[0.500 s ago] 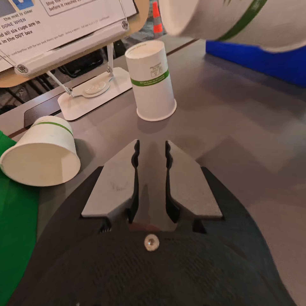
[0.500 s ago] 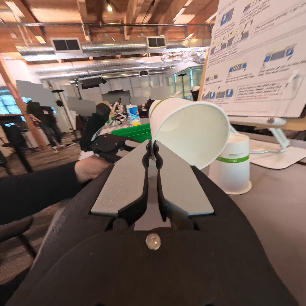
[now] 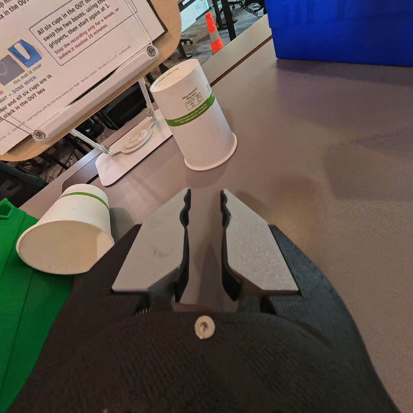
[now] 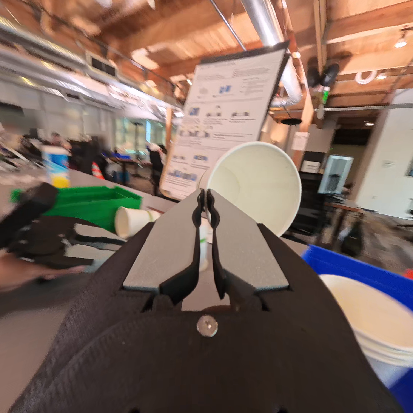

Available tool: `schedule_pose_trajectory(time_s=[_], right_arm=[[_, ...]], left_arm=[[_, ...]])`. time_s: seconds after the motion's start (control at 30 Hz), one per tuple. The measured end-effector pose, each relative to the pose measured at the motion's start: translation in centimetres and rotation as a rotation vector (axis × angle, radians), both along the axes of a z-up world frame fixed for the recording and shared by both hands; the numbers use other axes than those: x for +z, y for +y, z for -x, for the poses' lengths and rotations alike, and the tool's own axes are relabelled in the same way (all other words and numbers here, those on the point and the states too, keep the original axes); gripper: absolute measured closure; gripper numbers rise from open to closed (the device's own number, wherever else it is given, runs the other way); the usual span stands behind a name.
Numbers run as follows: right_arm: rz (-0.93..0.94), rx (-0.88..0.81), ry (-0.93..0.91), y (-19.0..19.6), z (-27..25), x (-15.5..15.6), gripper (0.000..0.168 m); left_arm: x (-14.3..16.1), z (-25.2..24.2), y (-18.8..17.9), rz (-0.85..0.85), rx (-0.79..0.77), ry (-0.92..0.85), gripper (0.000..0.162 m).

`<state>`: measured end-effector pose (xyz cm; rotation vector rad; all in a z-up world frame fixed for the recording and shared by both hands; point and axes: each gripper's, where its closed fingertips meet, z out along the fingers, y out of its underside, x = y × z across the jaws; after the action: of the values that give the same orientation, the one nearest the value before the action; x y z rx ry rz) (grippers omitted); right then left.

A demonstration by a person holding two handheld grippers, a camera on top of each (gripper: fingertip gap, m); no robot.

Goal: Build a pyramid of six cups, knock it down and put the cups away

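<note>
Right wrist view: right tongs (image 4: 205, 194) clenched on the rim of a white paper cup (image 4: 253, 190), mouth turned back toward the camera, cup hanging off to the right of the tips and well clear of the table. Below and right of the tongs, a blue box (image 4: 348, 266) with a stack of cups (image 4: 368, 317) already nested inside. Looks like the put-away stage, held cup bound for that stack.

Left tongs (image 3: 205, 202) released, nothing between the fingers, low over the grey table (image 3: 312, 156). Straight ahead of them an upside-down cup (image 3: 195, 114); to their left a tipped cup (image 3: 67, 232) on its side, against the edge of a green box (image 3: 15, 290).

Risks, as I judge them: thin rim pinch, so the cup may swing or slip if carried fast. Released tilted, it could catch the stack's rim and fail to nest. The left tongs could nudge the tipped cup and set it rolling.
</note>
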<state>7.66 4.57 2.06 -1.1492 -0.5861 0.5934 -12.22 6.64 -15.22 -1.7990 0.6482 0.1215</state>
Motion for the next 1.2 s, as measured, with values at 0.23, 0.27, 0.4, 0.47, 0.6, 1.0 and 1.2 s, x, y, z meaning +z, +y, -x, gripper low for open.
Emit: schedule_pose_trajectory(time_s=[0.23, 0.27, 0.4, 0.47, 0.6, 1.0, 1.2], right_arm=[[0.222, -0.191, -0.397, 5.7, -7.4, 4.7, 0.168], [0.277, -0.199, -0.476, 6.3, -8.1, 4.4, 0.168], [0.474, -0.240, -0.788, 7.8, -10.2, 1.3, 0.168], [0.513, -0.273, -0.907, 8.2, -10.9, -0.1, 0.168], [0.587, -0.258, -1.057, 7.9, -11.0, -2.5, 0.168], [0.420, -0.128, -0.771, 6.2, -4.1, -0.9, 0.136], [0.457, 0.126, -0.661, 1.4, 7.2, -8.4, 0.127]], left_arm=[[0.0, 0.2, 0.0, 0.029, -0.011, -0.060, 0.138], [0.0, 0.2, 0.0, 0.029, -0.015, -0.057, 0.138], [-0.2, 0.0, -0.1, 0.029, -0.017, -0.030, 0.138], [-0.2, 0.1, -0.2, 0.027, -0.014, -0.015, 0.138], [-0.2, 0.4, -0.4, 0.021, -0.001, -0.005, 0.138], [-0.3, 1.1, -0.2, 0.073, 0.004, -0.100, 0.138], [-0.6, 0.9, -0.2, 0.082, 0.004, -0.073, 0.138]])
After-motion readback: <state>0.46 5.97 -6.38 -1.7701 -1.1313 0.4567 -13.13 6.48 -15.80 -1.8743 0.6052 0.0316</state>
